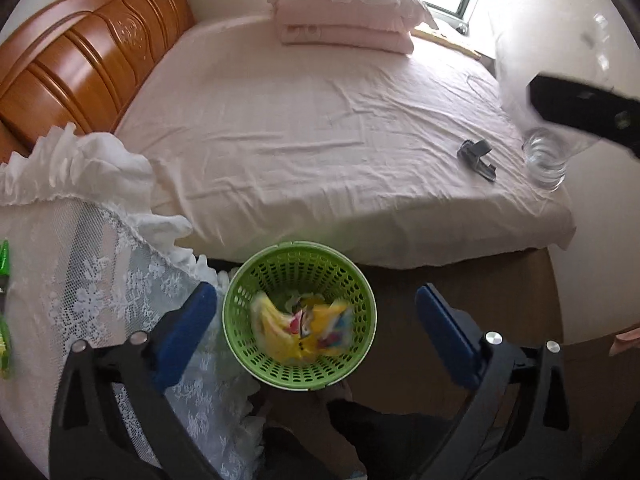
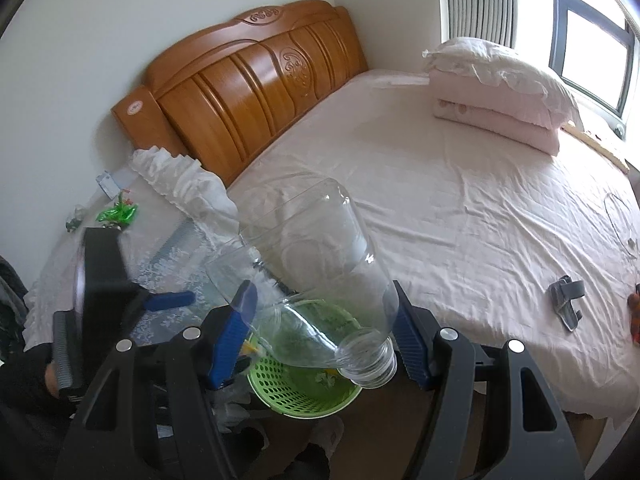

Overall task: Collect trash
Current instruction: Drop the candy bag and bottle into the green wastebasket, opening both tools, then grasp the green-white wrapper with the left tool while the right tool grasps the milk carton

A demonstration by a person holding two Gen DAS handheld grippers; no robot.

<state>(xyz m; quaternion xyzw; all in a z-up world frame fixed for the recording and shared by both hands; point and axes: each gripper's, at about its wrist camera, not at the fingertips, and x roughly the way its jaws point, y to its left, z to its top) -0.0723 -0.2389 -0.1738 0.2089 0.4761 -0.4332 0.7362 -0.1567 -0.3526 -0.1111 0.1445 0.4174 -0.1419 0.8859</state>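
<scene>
- The bottle (image 2: pixel 320 280), clear plastic with no cap, sits in your right tongs (image 2: pixel 324 332), the blue pads pressed to its two sides and its open neck pointing back toward the camera.
- It hangs above the green basket (image 2: pixel 288 392), which shows through the plastic.
- From the left wrist view, the same bottle (image 1: pixel 548 156) appears at the right edge, over the corner of the bed, with a black part of the right tongs across it.
- Your left tongs (image 1: pixel 316 328) are wide open and hold nothing; the basket (image 1: pixel 236 304) stands on the floor between the pads.
- Yellow wrappers (image 1: pixel 304 328), blurred, lie inside the basket.
- The basket stands just beside the foot of the bed (image 1: pixel 304 128), next to a lace-covered desk (image 1: pixel 104 272).
- Green trash (image 2: pixel 118 214) lies on that desk near the wall.
- A small grey object (image 1: pixel 476 158) lies on the sheet near the bed's corner.
- A pillow (image 2: pixel 496 68) rests on a folded quilt (image 2: pixel 500 120) by the window.
</scene>
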